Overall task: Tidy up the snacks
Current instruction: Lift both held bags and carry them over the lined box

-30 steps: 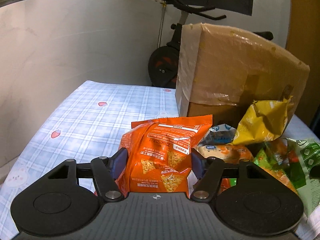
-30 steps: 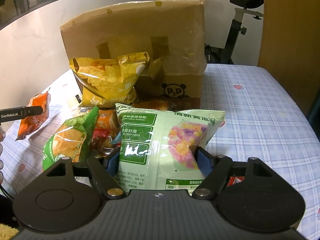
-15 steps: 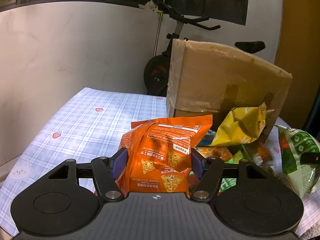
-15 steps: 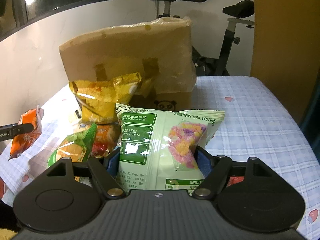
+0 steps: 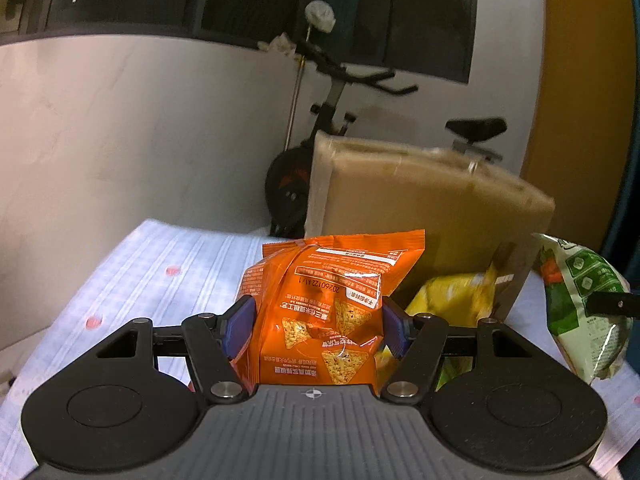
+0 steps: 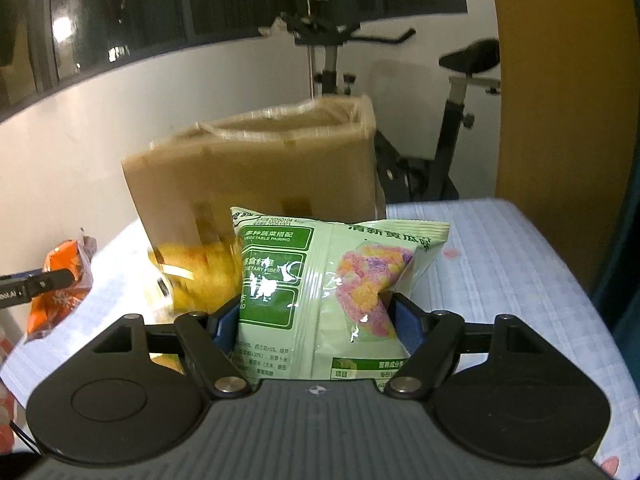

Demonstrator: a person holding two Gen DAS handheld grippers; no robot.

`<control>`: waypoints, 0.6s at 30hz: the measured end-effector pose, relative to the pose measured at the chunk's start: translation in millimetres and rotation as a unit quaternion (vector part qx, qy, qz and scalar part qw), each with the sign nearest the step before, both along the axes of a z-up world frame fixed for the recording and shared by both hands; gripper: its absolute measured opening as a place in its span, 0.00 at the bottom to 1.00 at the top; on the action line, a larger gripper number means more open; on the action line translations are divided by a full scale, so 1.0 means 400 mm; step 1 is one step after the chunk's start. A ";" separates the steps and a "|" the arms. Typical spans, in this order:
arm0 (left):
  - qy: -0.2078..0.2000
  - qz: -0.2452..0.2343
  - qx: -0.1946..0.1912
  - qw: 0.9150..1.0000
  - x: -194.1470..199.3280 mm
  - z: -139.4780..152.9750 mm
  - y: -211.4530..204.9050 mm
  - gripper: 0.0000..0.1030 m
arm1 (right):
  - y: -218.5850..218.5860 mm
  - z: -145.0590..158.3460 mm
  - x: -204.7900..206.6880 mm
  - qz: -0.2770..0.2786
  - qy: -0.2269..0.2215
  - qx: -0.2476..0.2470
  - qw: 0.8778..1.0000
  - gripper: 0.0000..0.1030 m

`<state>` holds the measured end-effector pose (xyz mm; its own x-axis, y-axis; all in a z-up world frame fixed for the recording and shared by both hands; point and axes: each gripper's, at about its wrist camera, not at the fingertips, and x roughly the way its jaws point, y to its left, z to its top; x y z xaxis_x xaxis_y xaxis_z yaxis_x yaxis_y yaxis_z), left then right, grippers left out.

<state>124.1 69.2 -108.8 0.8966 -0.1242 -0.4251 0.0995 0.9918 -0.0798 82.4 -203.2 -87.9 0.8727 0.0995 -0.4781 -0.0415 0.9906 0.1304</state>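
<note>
An orange snack bag [image 5: 320, 316], printed with triangular chips, is pinched between the blue pads of the left gripper [image 5: 316, 330]. It is held upright above the checked cloth [image 5: 160, 276], sealed edge pointing far. A pale green snack bag [image 6: 320, 296] is likewise clamped upright in the right gripper [image 6: 316, 320], near the cardboard box [image 6: 260, 168].

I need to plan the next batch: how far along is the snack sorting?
Nothing visibly sorted yet. In hand: the left gripper clamps an orange chip bag, the right gripper a green snack bag. Left: a yellow bag lies against the cardboard box.
</note>
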 end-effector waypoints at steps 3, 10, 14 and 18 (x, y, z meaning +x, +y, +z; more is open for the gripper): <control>-0.020 -0.008 0.000 1.000 0.012 0.040 -0.010 0.66 | 0.003 0.051 0.003 0.007 -0.030 -0.005 1.000 0.75; -0.064 -0.027 -0.004 0.998 0.039 0.128 -0.040 0.66 | 0.004 0.156 0.029 0.024 -0.086 -0.008 0.996 0.75; -0.081 -0.035 -0.007 0.996 0.050 0.162 -0.063 0.66 | 0.010 0.193 0.052 0.035 -0.104 -0.017 0.994 0.75; -0.091 -0.042 -0.005 0.995 0.070 0.184 -0.085 0.66 | 0.009 0.219 0.079 0.042 -0.116 -0.024 0.992 0.75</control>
<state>152.2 35.2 -35.1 0.9447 -0.2062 -0.2551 0.1965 0.9785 -0.0632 114.1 -199.8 -0.4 0.9490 0.1595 -0.2721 -0.1484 0.9870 0.0612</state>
